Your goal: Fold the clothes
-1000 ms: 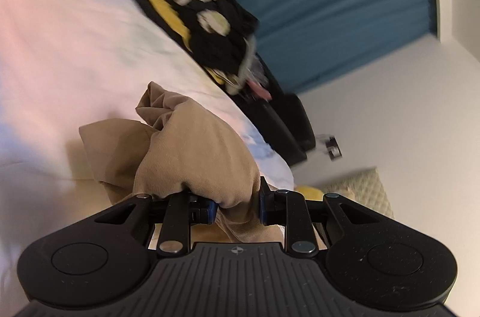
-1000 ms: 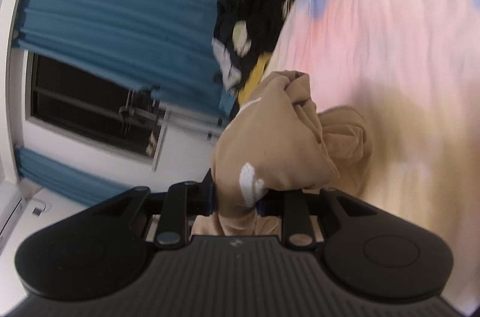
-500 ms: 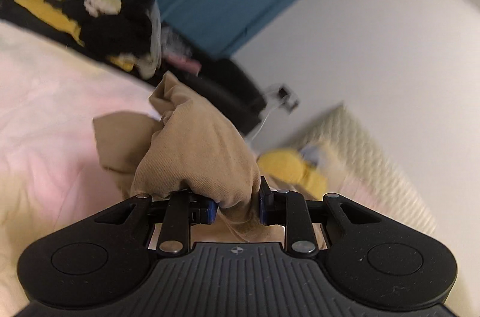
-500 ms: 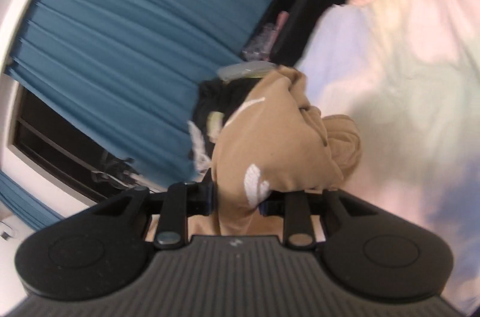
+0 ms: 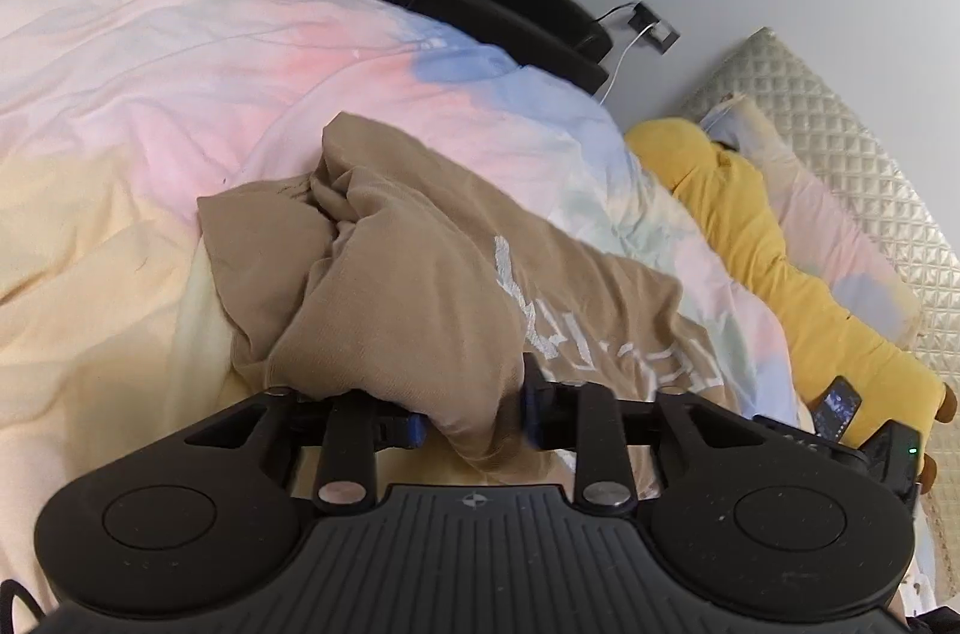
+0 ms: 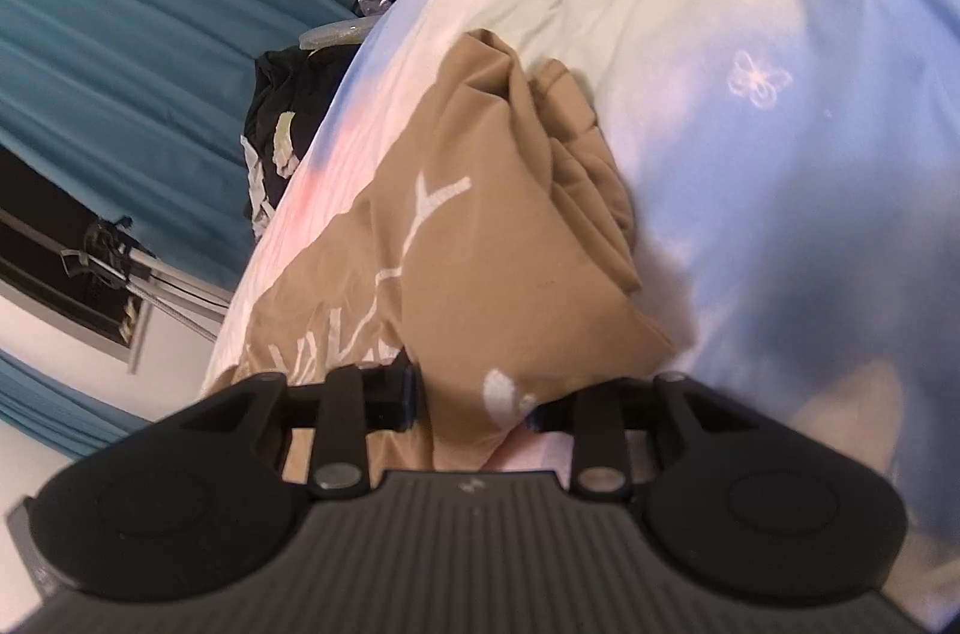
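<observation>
**Tan garment laid on the pastel duvet**

On the pastel duvet (image 5: 180,51) a bunched tan garment (image 5: 408,274) with white lettering is spread. A fold of it sits between the left gripper's (image 5: 471,424) jaws, which have just been opening; whether the pads still press cannot be told. The right gripper (image 6: 474,403) is likewise widened around another fold, its grip equally unclear.
</observation>
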Demonstrator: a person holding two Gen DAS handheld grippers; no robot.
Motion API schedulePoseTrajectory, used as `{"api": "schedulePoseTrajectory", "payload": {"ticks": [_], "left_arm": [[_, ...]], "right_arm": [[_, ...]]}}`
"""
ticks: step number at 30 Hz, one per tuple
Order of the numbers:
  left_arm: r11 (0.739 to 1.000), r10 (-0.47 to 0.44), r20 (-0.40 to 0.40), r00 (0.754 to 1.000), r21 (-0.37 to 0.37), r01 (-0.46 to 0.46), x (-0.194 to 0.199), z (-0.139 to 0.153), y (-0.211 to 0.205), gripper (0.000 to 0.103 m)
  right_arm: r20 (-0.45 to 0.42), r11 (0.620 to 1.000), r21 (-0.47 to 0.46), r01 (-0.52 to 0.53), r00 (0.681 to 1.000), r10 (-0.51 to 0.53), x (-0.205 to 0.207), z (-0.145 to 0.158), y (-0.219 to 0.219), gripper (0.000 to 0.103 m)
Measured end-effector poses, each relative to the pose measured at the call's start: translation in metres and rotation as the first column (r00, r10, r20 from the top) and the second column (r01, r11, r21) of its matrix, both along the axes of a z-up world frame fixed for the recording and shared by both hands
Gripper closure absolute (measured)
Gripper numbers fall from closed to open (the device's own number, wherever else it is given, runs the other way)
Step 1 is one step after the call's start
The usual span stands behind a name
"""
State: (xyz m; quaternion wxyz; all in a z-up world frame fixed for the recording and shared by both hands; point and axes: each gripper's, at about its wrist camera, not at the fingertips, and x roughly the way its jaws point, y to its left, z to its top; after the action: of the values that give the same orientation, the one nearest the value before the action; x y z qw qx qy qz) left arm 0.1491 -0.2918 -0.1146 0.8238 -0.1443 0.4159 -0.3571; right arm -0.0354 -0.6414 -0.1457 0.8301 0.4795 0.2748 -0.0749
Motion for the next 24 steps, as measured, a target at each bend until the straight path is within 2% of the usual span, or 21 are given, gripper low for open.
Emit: {"api": "schedulePoseTrajectory", "payload": {"ticks": [1, 2, 3, 4, 10, 16, 20, 24], "left_arm": [[1.0, -0.003, 0.003, 1.0, 0.008, 0.003, 0.0, 0.005, 0.0, 0.048], [1.0, -0.009, 0.016, 1.0, 0.013, 0.009, -0.001, 0.012, 0.0, 0.039], [1.0, -0.016, 0.034, 0.999, 0.016, 0.015, -0.007, 0.02, 0.003, 0.035], [1.0, -0.021, 0.048, 0.999, 0.022, 0.02, -0.012, 0.026, 0.006, 0.029], [0.998, -0.014, 0.146, 0.989, 0.064, 0.005, -0.043, 0.068, 0.031, 0.014], [0.995, 0.02, 0.25, 0.968, 0.089, -0.043, -0.074, 0.122, 0.07, 0.01], [0.992, 0.058, 0.322, 0.945, 0.087, -0.09, -0.095, 0.156, 0.103, 0.009], [0.976, 0.124, 0.406, 0.905, 0.115, -0.185, -0.116, 0.185, 0.138, 0.008]], "right_arm": [[-0.003, 1.0, -0.014, -0.007, 1.0, 0.007, -0.002, 0.004, 0.0, 0.053], [-0.004, 1.0, -0.028, -0.012, 1.0, 0.012, -0.005, 0.011, 0.004, 0.038], [-0.004, 0.999, -0.044, -0.016, 1.0, 0.016, -0.01, 0.02, 0.009, 0.022], [-0.005, 0.998, -0.059, -0.02, 1.0, 0.02, -0.016, 0.029, 0.014, 0.017], [-0.029, 0.979, -0.172, -0.107, 0.994, 0.104, -0.02, 0.07, 0.044, 0.017], [0.024, 0.95, -0.271, -0.155, 0.985, 0.168, -0.029, 0.128, 0.082, 0.017], [0.072, 0.923, -0.335, -0.187, 0.972, 0.223, -0.033, 0.17, 0.117, 0.017], [0.114, 0.89, -0.403, -0.214, 0.953, 0.281, -0.038, 0.208, 0.156, 0.017]]}}
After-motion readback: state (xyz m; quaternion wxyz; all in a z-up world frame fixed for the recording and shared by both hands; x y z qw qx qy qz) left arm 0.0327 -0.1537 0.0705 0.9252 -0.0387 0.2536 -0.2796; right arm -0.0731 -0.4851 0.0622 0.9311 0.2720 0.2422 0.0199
